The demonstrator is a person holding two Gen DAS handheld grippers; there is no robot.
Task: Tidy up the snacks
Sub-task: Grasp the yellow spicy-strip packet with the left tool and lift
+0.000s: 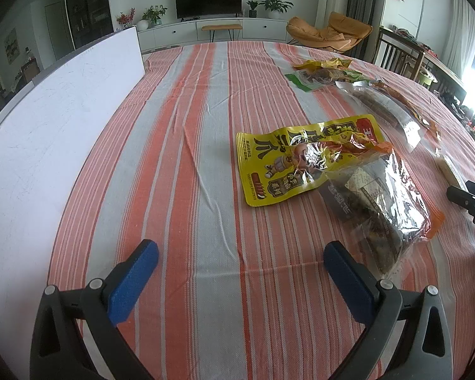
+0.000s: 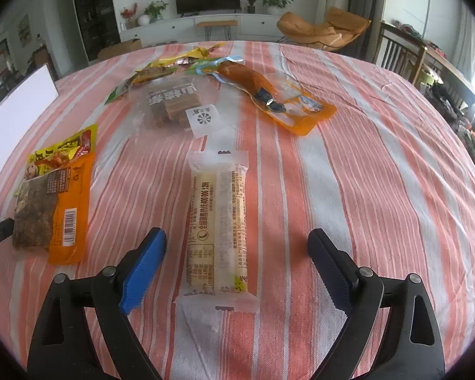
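Both tools tilt down at the table, pads apart: right tool (image 2: 237, 253) straddling the long pale snack (image 2: 218, 221), left tool (image 1: 240, 262) empty.

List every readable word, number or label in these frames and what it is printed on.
"400 006 1296": long pale snack pack, after Chinese print too small to read.
Large Chinese characters on the yellow pouch: upside down, not legible.
Barcode on the orange packet: digits too small.
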